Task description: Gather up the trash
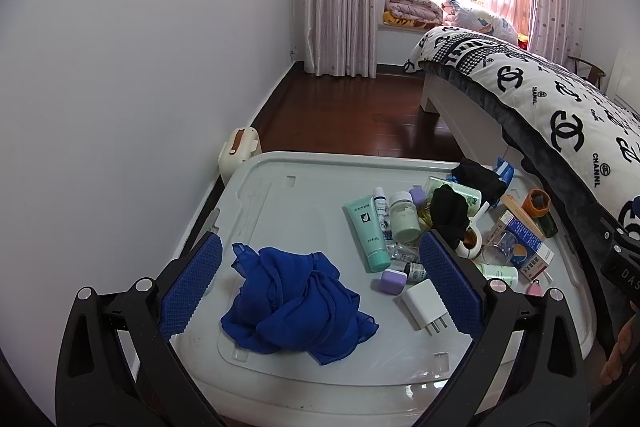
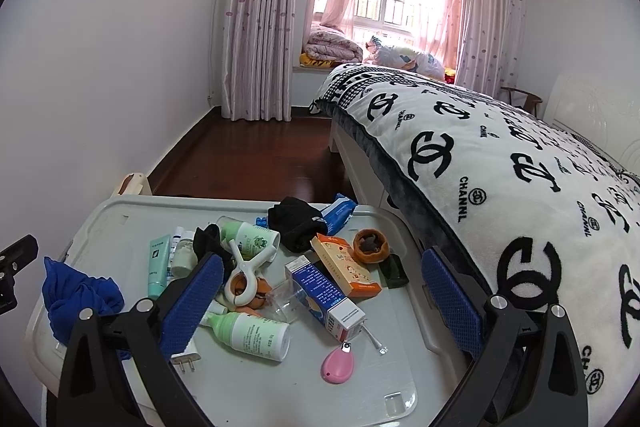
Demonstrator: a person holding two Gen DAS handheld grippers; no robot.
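**both grippers spread wide over a cluttered bin lid**

left wrist view first: nearest the lens is the left gripper [image 1: 320, 281], its blue-padded fingers [image 1: 191, 287] spread far apart with nothing between them except the crumpled blue cloth [image 1: 294, 301] lying on the grey storage bin lid [image 1: 280, 167]. the cloth sits alone on the near left part of the lid with bare plastic all around it, so there's open room on the left side and along the far edge. the clutter is bunched toward the right: a green tube [image 1: 366, 233], a white jar [image 1: 404, 217], a black sock [image 1: 450, 209], a white charger plug [image 1: 424, 303] and a small purple case [image 1: 392, 281] just beside the right finger. the bed [image 1: 560, 115] hangs over the lid's right edge, tight on that side. the wall runs close along the left.

right wrist view: the right gripper [image 2: 322, 301] is also wide open, holding nothing. between its fingers lie a blue and white medicine box [image 2: 324, 293], a green and white bottle [image 2: 250, 335] on its side, a pink teardrop-shaped thing [image 2: 338, 365] and a clear cup [image 2: 286, 301]. an orange box [image 2: 346, 265] touches the medicine box's far end. the orange peel [image 2: 370, 247] with dark bits inside sits near the lid's right rim, next to the bed. the near right corner of the lid is bare.
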